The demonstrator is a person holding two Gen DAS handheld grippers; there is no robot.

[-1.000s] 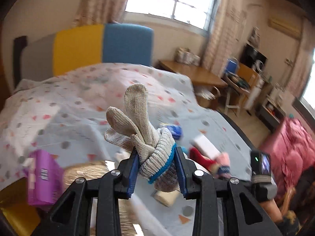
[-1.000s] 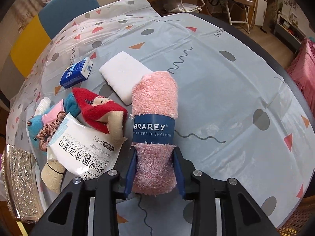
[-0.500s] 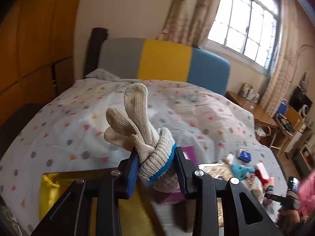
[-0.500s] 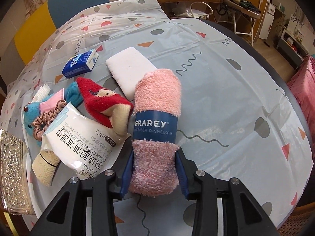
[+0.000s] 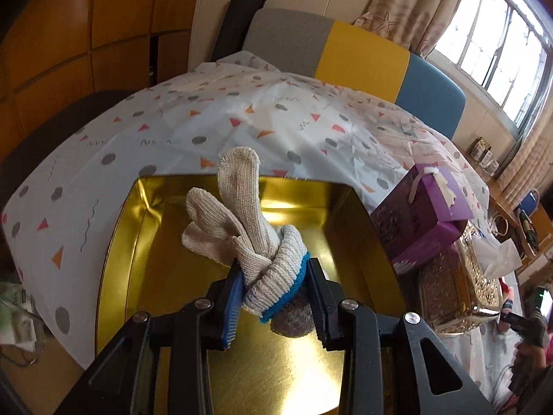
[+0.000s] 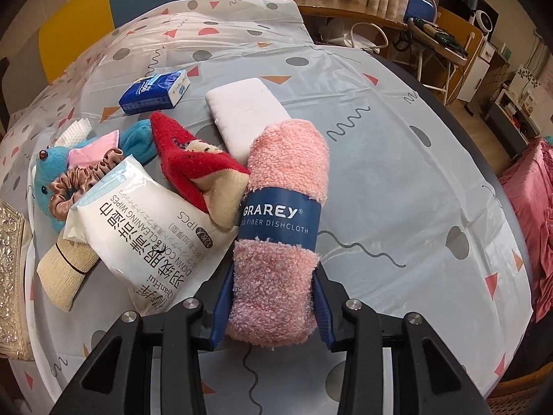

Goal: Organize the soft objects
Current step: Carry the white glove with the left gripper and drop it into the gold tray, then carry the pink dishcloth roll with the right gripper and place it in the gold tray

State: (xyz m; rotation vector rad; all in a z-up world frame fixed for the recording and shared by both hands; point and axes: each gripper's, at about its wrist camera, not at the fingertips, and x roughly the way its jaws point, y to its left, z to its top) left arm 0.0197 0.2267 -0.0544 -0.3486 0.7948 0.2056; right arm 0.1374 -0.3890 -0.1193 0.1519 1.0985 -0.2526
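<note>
Jaws on knitted cotton glove [image 5: 262, 242], over glossy gold tin [image 5: 345, 214]

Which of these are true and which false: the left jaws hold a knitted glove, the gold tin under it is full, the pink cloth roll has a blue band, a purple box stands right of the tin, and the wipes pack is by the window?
1. The left gripper holds a knitted glove. True.
2. The gold tin below the glove is full. False: what shows of its inside is bare.
3. The pink cloth roll has a blue band. True.
4. A purple box stands right of the tin. True.
5. The wipes pack lies by the window. False: it lies on the table left of the cloth roll.
</note>
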